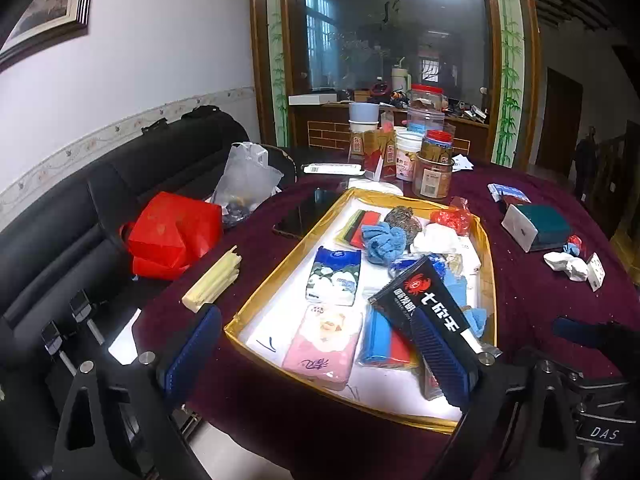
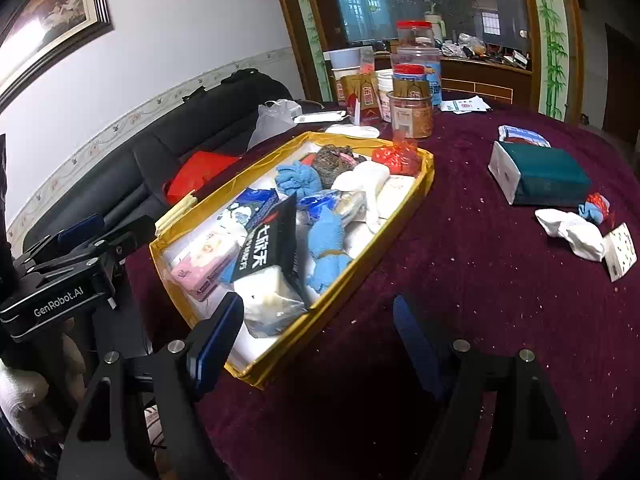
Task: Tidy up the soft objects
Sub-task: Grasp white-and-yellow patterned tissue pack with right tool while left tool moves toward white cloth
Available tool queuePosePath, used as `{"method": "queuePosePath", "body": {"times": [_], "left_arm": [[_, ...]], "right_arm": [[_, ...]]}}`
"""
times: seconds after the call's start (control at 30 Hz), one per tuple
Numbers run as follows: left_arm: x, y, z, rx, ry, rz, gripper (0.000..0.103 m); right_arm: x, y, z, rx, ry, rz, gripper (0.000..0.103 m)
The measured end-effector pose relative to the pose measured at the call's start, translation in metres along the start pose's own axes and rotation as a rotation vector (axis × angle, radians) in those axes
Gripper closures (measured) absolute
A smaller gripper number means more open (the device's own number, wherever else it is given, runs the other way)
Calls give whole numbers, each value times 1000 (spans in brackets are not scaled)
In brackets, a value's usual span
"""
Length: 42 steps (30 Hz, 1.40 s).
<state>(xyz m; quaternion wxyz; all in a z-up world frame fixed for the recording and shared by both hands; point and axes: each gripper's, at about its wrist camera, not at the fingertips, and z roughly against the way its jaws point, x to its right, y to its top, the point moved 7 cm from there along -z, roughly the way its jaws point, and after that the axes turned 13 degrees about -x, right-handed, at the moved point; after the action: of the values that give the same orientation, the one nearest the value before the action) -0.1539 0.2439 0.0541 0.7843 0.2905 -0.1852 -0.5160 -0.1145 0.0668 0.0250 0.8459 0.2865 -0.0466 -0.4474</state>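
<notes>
In the gold-rimmed tray [image 2: 424, 176], a black packet [image 2: 272, 240] with white Chinese lettering is seen; "GenRobot.AI" is printed on the left gripper [image 1: 320, 354], whose jaws are spread empty, as are those of the right gripper [image 2: 316, 344].

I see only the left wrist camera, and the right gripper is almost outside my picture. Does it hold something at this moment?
Observer: No. The right gripper is open with nothing between its fingers; it is over the bare purple tablecloth, beside the gold tray.
Operator: The lower end of the black packet is hidden in my view. How does it look?
Observer: The black packet ends in a clear part with white contents, inside the tray near its closest corner.
</notes>
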Motion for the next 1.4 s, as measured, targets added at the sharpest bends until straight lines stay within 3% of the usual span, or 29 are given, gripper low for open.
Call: {"method": "queuePosePath", "body": {"times": [0.27,0.43,0.6,0.87,0.97,1.13,1.2,1.33,1.37,1.4], "left_arm": [[21,0,4,7,18,-45,4],[42,-2,1,-11,2,-90,4],[75,-13,-9,-109,-172,-147,4],[131,-28,-17,-189,-348,-229,4],[148,-31,-17,-215,-416,-248,4],[166,-35,-14,-215,-457,-285,4],[170,-35,-13,-216,-466,-294,4],[174,-37,-11,-222,-474,-307,4],[173,-38,-10,-223,-471,-309,4],[173,-38,-10,-224,-467,-313,4]], "right_arm": [[21,-8,3,8,4,-37,26],[53,-15,10,16,-10,-89,26],[126,-29,28,30,-63,-233,26],[263,-51,62,83,-139,-556,26],[296,-40,69,110,-137,-622,26],[297,19,47,81,-88,-488,26],[294,42,29,45,-66,-456,25],[307,67,-15,-54,-115,-452,24],[306,66,-23,-92,-93,-452,25],[299,63,-36,-155,-2,-450,24]]}}
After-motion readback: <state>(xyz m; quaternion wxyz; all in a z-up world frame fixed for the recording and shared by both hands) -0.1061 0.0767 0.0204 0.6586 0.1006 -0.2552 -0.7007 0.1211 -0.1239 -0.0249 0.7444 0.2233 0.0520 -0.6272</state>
